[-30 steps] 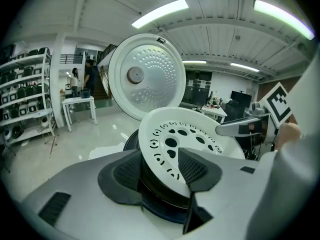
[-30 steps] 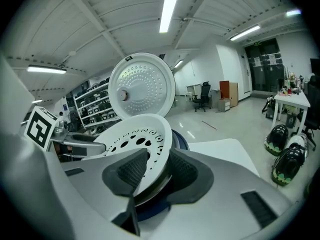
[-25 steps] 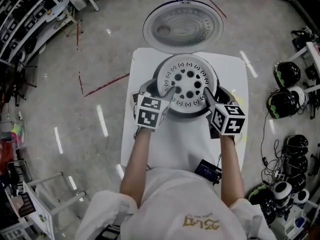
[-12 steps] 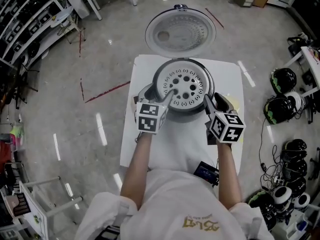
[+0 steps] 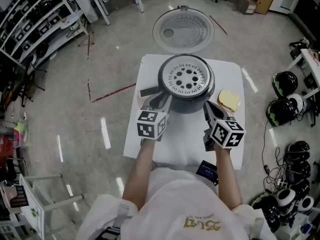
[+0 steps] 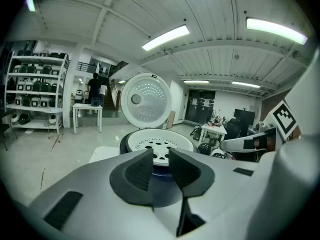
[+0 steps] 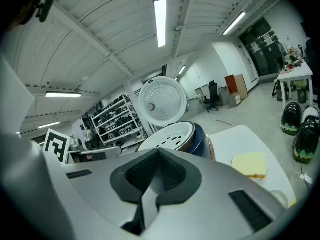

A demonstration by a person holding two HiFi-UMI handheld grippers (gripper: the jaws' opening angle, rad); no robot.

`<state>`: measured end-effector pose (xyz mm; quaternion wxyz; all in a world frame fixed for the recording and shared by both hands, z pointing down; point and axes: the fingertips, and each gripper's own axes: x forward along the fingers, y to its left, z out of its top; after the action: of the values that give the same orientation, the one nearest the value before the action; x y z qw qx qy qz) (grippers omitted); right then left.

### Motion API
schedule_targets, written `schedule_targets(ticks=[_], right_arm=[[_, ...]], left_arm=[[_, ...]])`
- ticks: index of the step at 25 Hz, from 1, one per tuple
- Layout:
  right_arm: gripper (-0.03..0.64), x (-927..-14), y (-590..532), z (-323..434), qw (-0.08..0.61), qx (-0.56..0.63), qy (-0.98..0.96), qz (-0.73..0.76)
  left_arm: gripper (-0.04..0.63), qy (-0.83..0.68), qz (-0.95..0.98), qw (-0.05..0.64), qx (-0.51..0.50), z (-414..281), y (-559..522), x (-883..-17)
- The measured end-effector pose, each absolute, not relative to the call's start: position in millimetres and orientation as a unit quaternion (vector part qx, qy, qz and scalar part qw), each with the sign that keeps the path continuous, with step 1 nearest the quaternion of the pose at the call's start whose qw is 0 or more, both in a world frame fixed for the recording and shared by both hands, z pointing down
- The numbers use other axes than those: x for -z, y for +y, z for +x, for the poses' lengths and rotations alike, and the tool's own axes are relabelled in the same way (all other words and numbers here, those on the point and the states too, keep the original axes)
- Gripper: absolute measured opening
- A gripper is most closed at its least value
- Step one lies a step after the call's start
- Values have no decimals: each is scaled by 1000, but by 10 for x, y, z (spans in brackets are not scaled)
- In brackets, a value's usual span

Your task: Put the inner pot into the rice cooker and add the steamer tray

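Observation:
The rice cooker (image 5: 186,105) stands at the far end of the white table (image 5: 180,134), its lid (image 5: 183,31) swung open behind it. The white perforated steamer tray (image 5: 186,78) lies in its mouth; it also shows in the left gripper view (image 6: 150,145) and the right gripper view (image 7: 170,134). My left gripper (image 5: 162,100) (image 6: 160,154) hangs just short of the cooker's near left side. Its jaws have just been closing, with a narrow gap and nothing between them. My right gripper (image 5: 210,109) (image 7: 159,156) is near the cooker's right side, shut and empty.
A yellow sponge (image 5: 229,100) (image 7: 250,165) lies on the table right of the cooker. A small black device (image 5: 206,170) sits at the table's near edge. Helmets (image 5: 282,109) and cables crowd the floor at right; shelving (image 5: 35,29) stands at left.
Both grippers have drawn back from the tray toward me and now stand clear of the cooker. The right jaws have closed and the left ones narrowed. The tray stays in the cooker.

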<state>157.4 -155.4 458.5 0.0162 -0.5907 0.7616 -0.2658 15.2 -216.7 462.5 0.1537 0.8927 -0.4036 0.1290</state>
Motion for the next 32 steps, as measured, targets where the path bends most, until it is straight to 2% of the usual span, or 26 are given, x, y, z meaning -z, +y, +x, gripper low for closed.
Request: schedule_targets(ticks=[5,6,14,32], right_arm=[[12,-4484,-1229,1403,19,238,778,-581],[12,-4448,-1164,1367,26,233,782,-578],[12,-4482,-633,1317,13,205,777,-595],[11,-4408,-364,1209,12,201,776,-597]], left_arm=[[64,-411,892,150,-115,26,-1819,-4520],[17,-409,892,157,-107,0,-1746,-4498],[15,-372,890,258,-58,-62,-1198,-4617],[15,-373,896,233,-54,-189,-904,-4506]])
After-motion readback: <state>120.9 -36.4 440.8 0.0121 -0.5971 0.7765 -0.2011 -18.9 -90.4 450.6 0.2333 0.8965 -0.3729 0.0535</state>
